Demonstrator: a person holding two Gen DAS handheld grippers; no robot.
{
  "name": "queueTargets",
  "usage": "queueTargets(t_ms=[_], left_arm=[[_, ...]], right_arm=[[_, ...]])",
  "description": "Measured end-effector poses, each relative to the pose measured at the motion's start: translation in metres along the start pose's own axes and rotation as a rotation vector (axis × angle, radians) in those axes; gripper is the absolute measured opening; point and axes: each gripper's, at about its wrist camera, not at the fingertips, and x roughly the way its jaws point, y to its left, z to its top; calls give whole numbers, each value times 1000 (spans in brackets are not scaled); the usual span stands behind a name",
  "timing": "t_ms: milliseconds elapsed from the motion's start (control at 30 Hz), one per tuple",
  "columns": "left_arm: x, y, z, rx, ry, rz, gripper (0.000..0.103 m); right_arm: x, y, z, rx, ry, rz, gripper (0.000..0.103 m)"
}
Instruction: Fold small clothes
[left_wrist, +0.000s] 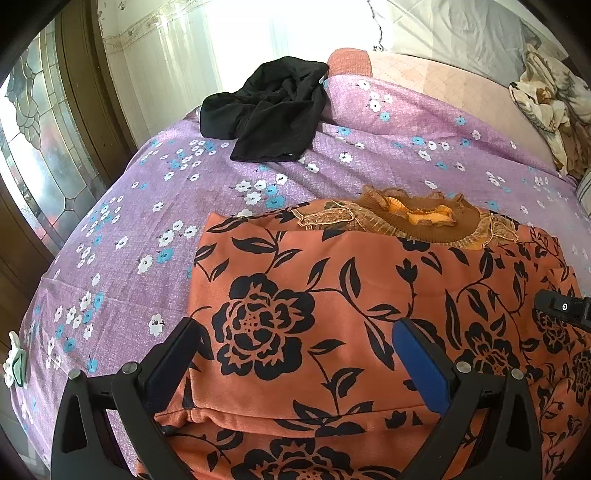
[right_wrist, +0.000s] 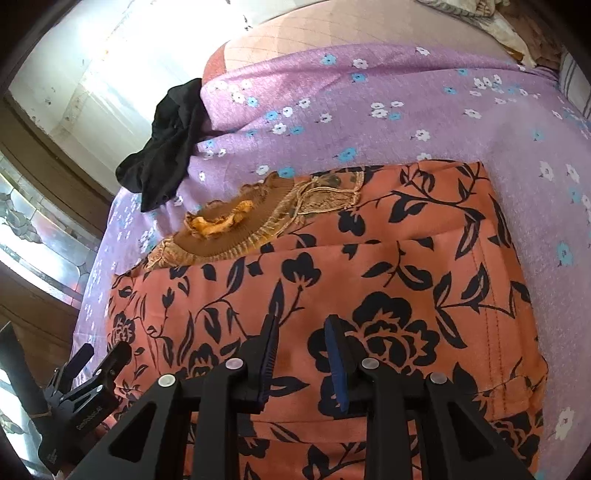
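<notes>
Left tool (left_wrist: 295, 339) and right tool (right_wrist: 301, 332), black angular frames, blue finger pads (left_wrist: 421, 365), round silver screws

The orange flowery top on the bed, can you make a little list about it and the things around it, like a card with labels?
garment: orange flowery top, lying partly folded on the bed
collar: brown ruffled collar, at the far end
surface: purple bedsheet with small flowers
other clothing: black garment, crumpled, farther back, apart from the top
left gripper: open, over the top, holding nothing
right gripper: open, narrower gap, over the top, holding nothing
</notes>
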Motion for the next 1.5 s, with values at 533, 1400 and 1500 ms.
queueTargets(t_ms=[533,1400,1500], left_arm=[[0,0,0,1,-3,0,103],[-49,18,-24,0,-76,20,103],[-59,25,-35,-17,-71,27,103]], right_arm=[[20,26,-16,-115,79,37,29],[-11,22,-40,-98,33,43,34],[-32,10,-54,-36,-8,75,72]])
